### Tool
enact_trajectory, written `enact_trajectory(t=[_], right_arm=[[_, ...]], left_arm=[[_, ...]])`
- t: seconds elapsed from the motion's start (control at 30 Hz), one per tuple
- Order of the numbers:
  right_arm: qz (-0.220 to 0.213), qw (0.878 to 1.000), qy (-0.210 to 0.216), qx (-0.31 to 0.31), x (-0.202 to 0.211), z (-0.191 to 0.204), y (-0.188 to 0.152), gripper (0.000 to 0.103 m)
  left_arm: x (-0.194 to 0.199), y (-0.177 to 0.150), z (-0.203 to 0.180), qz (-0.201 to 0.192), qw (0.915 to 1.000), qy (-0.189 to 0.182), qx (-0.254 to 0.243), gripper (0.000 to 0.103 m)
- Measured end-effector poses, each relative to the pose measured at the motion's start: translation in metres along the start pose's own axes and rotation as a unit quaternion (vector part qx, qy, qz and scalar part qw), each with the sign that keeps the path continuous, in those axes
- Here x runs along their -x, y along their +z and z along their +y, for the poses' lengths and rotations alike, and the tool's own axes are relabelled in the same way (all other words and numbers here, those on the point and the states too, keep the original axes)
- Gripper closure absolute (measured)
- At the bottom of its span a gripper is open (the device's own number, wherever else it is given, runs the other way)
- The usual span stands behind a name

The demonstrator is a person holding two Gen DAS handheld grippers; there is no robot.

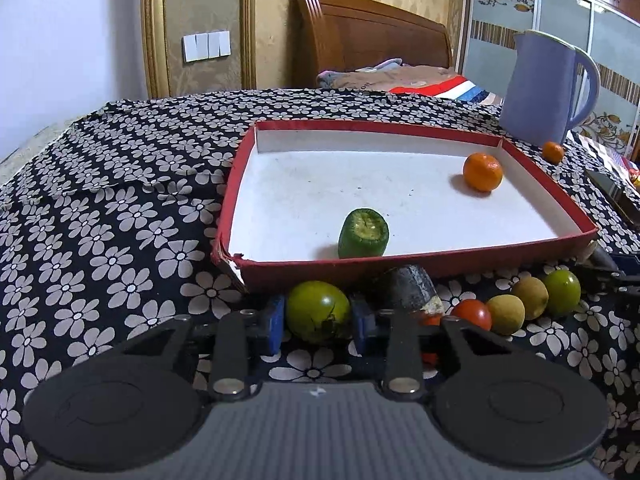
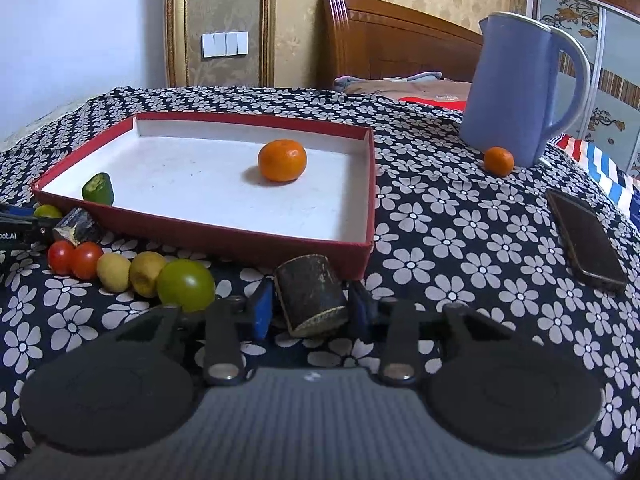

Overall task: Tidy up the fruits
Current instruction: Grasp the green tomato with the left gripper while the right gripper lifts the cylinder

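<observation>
Left gripper (image 1: 318, 322) clamps a green fruit (image 1: 318, 312) on the cloth (image 1: 100, 208), right in front of the red tray (image 1: 400, 262). Tray holds a green chunk (image 1: 363, 234) and an orange (image 1: 482, 172). Right gripper (image 2: 312, 308) straddles a dark chunk (image 2: 310, 294), but I can't tell if it's pinching.

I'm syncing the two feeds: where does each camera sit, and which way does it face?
Left wrist: on the left gripper, low, facing the tray; its fingers flank a green fruit.
Right wrist: on the right gripper, facing the tray; its fingers flank a dark chunk.
Shared: tray, orange, jug.
</observation>
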State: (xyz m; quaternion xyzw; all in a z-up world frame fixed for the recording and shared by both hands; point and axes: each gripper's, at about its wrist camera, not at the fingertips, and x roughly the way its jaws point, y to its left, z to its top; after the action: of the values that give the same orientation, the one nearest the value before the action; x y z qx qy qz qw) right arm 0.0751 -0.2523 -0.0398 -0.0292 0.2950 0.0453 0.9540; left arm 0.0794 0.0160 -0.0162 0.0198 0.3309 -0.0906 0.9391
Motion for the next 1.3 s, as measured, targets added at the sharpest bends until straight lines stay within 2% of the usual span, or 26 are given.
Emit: enact_trajectory(t=[0.23, 0.57, 1.1, 1.3], right_arm=[[-0.022, 0.999, -0.012, -0.022, 0.013, -0.001, -0.001, 0.065], [-0.058, 0.998, 0.011, -0.021, 0.034, 0.028, 0.013, 0.065], [-0.090, 0.995, 0.006, -0.034, 0.036, 0.041, 0.051, 0.065], [-0.086, 0.996, 0.003, -0.033, 0.030, 0.040, 0.056, 0.065]], left_arm=[[0.009, -0.001, -0.002, -0.006, 0.9999, 0.009, 0.003, 0.071], [0.042, 0.010, -0.015, -0.049, 0.9986, 0.018, -0.009, 0.071], [0.043, 0.048, -0.048, -0.083, 0.9962, 0.021, -0.013, 0.071], [0.036, 0.052, -0.052, -0.078, 0.9965, 0.026, -0.017, 0.071]])
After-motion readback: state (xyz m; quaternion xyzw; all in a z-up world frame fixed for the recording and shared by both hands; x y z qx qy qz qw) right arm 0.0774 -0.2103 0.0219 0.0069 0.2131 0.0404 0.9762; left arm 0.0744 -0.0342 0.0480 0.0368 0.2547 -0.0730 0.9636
